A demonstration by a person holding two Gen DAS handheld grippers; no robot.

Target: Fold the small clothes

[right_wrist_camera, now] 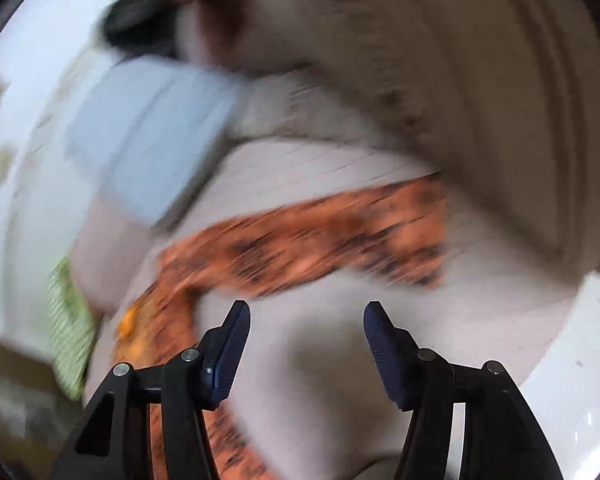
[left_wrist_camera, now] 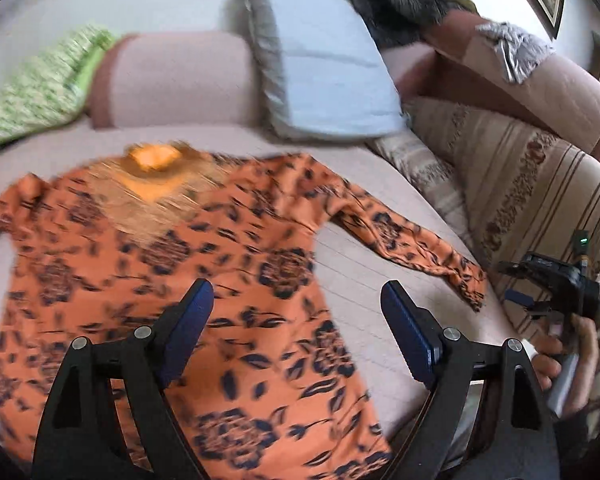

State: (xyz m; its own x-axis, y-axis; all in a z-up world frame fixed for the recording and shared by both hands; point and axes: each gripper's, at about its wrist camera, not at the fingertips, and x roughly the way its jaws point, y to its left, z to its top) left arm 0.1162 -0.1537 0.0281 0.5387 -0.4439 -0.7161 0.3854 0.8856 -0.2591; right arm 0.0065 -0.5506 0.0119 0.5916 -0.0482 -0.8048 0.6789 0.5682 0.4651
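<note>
1. Both claws are spread wide and pinch nothing: the left claw hangs over the lower body of the orange top, and the right claw hangs over bare cover just below the top's sleeve.
2. Seen from the left wrist, the orange top with dark flower print lies flat and face up on the pinkish sofa seat, its neckline toward the sofa back and its sleeve stretched out to the right of the body.
3. Right of that sleeve's cuff, the right claw's black body shows in a hand, clear of the cloth.
4. Beyond the top's neckline stands a pink bolster; a white cushion leans just right of it.
5. Left of the bolster lies a green patterned cloth.
6. Right of the top, a striped beige cushion rests against the sofa side.
7. The right wrist view is heavily blurred; beyond the sleeve, only the white cushion and green cloth can be made out.
</note>
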